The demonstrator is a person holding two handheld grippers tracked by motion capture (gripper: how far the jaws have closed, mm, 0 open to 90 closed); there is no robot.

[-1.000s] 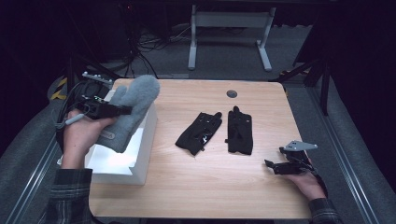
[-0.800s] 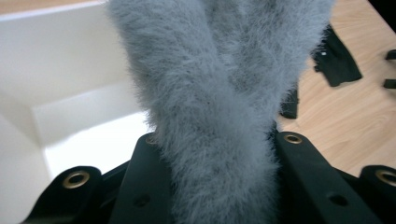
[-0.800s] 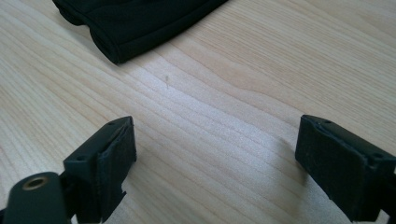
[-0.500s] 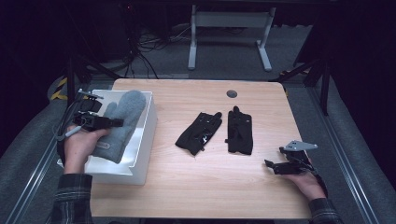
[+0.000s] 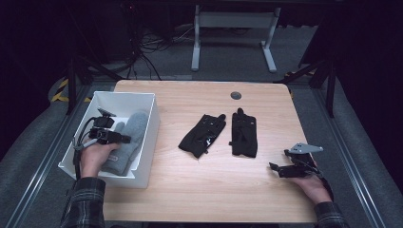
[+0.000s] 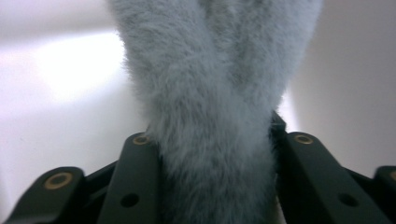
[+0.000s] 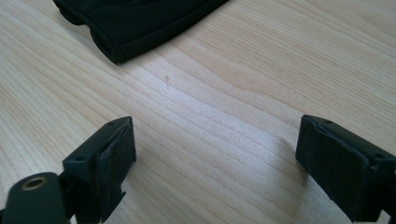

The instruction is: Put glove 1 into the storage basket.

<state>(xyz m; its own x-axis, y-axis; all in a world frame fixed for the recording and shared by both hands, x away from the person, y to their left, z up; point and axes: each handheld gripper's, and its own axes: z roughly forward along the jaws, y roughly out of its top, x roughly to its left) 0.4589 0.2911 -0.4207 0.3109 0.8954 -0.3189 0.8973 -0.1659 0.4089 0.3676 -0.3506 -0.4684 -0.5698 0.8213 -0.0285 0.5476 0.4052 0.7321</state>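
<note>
- The left tongs [image 5: 124, 139] are clamped on a grey fluffy glove [image 5: 124, 142] — the fur is pressed between both jaws in the left gripper view.
- The glove lies inside the white bin [image 5: 148, 124] at the left edge of the tabletop [image 5: 190, 190].
- The right tongs [image 5: 275, 168] rest on the near right of the tabletop, jaws wide apart.
- Two black gloves [image 5: 202, 135] lie in the middle — side by side.

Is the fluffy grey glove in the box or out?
In. The grey glove lies inside the white box, with the left gripper shut on it.
</note>
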